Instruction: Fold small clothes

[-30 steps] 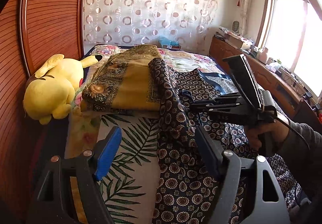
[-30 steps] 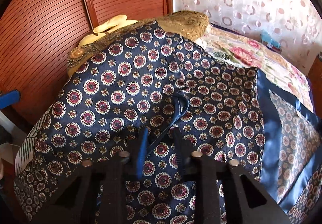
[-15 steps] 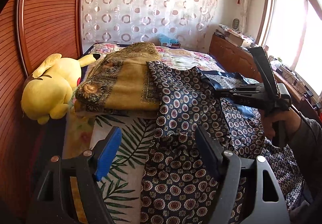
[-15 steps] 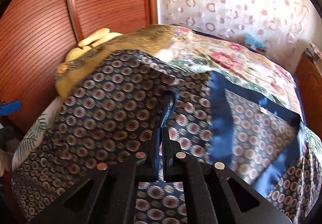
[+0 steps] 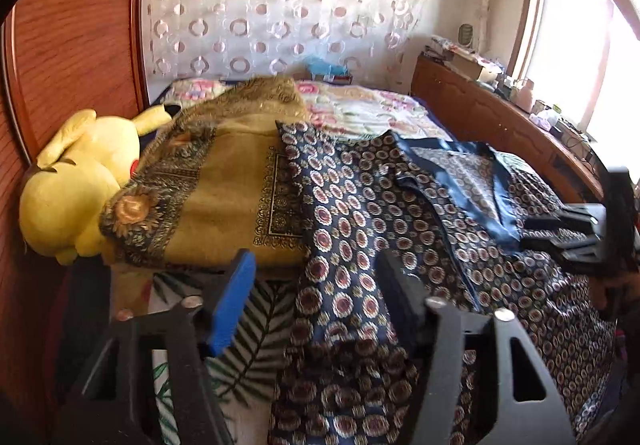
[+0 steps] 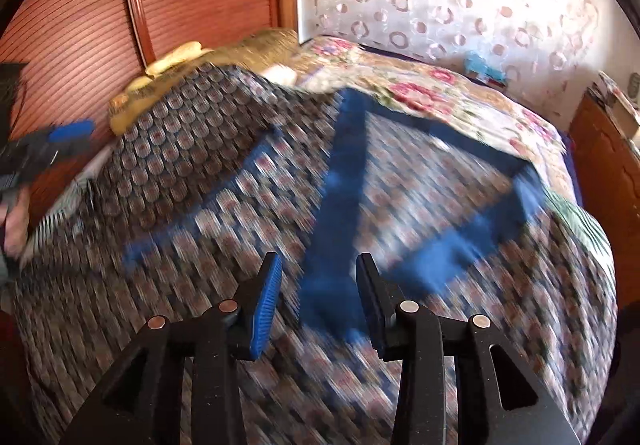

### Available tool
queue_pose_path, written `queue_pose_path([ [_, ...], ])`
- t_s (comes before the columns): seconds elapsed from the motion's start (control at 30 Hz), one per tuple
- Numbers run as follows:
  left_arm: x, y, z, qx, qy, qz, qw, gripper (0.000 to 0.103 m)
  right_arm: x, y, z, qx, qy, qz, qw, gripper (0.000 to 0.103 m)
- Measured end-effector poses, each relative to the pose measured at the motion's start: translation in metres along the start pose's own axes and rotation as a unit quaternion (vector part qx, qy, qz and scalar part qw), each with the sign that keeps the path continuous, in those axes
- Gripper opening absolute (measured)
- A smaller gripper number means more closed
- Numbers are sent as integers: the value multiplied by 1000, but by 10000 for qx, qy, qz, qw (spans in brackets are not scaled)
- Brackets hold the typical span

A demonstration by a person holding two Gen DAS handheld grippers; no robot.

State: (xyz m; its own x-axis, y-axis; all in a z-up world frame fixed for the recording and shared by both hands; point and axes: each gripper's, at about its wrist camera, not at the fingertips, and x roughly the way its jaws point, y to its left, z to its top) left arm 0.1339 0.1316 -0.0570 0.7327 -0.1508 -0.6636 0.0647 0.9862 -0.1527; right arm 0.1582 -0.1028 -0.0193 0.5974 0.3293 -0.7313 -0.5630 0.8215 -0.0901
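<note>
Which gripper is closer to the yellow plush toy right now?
Left. The left gripper hovers just right of the yellow plush toy; the right gripper is across the navy patterned garment.

Right wrist view is motion-smeared, so the garment ahead of the hand-held gripper is mush. Plush is half buried under the blanket.

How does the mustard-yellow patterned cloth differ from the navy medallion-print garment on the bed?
The mustard-yellow patterned cloth is gold with dark ornate borders; the navy medallion-print garment is dark blue with round motifs and plain blue trim. The yellow cloth lies folded in a thick stack beside the yellow plush toy; the navy garment is spread loosely, one edge draped over that stack. Both lie on the bed.
</note>
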Motion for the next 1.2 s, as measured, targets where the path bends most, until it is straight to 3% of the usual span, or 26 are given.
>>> queue_pose_path([
  [0.13,17,1,8,-21,120,-31,9999,46,-13,-24,-24,47,160,-297,9994,40],
  [0.3,38,-3,15,-30,307,31,9995,44,-20,-40,-37,340,205,-421,9983,40],
  [0.5,51,-4,24,9,440,116,9990,44,-26,-44,-46,596,175,-537,9966,65],
  [0.57,50,-3,27,22,390,202,9990,29,-26,-44,-50,722,171,-503,9960,66],
  [0.67,49,-2,30,40,379,232,9990,19,-29,-43,-53,787,178,-572,9951,67],
  [0.8,50,-4,31,100,363,270,9989,14,-33,-39,-58,898,183,-708,9933,69],
  [0.93,49,-8,31,210,311,334,9987,3,-36,-38,-63,819,72,-914,9924,77],
  [1.1,41,-8,33,204,197,496,9984,2,-44,-36,-79,881,-69,-1133,9896,88],
  [1.2,33,-5,35,169,24,667,9976,1,-50,-43,-88,1060,-11,-951,9898,89],
])
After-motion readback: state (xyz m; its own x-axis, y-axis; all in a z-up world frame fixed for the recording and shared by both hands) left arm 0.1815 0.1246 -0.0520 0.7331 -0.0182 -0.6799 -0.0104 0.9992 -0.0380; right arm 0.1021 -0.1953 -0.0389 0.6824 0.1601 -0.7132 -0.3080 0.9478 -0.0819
